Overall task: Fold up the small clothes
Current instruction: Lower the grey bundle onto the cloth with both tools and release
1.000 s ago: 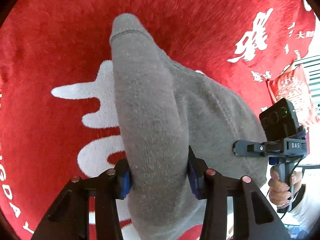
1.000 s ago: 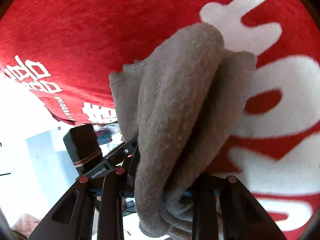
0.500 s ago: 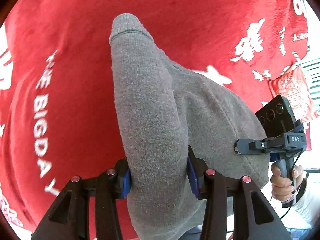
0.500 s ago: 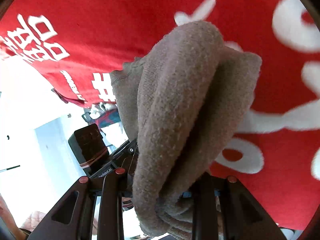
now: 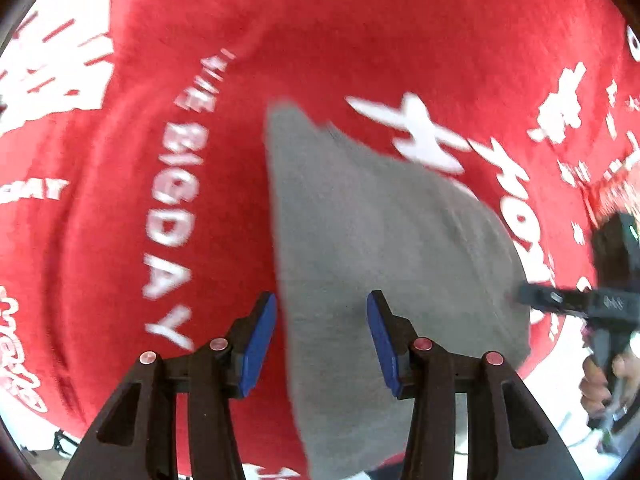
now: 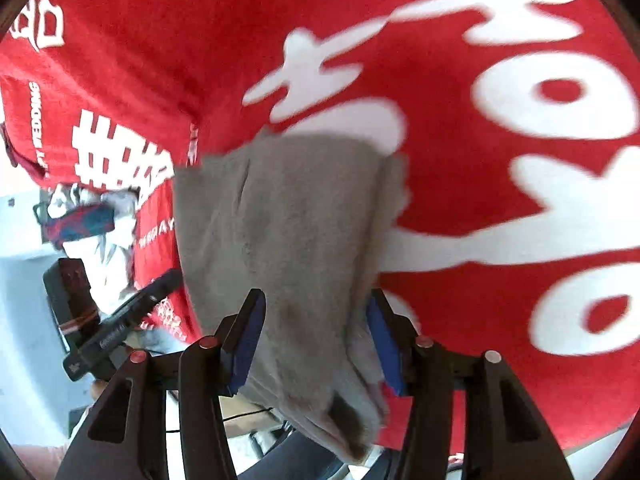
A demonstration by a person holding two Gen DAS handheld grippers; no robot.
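Observation:
A small grey knitted garment (image 5: 384,248) lies on the red cloth (image 5: 360,32) near its front edge; it also shows in the right wrist view (image 6: 292,224), with folded layers. My left gripper (image 5: 322,340) is open, its blue pads (image 5: 260,344) standing apart over the garment's near end. My right gripper (image 6: 316,344) is open too, its blue pads (image 6: 382,344) on either side of the garment's near edge and no longer pressing it. The frames are motion-blurred.
The red cloth with white lettering (image 6: 552,92) covers the table. The right gripper and the hand holding it (image 5: 608,312) show at the right of the left wrist view. The left gripper (image 6: 96,320) shows at left in the right wrist view, with clutter (image 6: 84,220) beyond the table edge.
Both grippers have opened and let go of the grey garment, which dropped flat onto the red cloth. Both views have shifted over the cloth.

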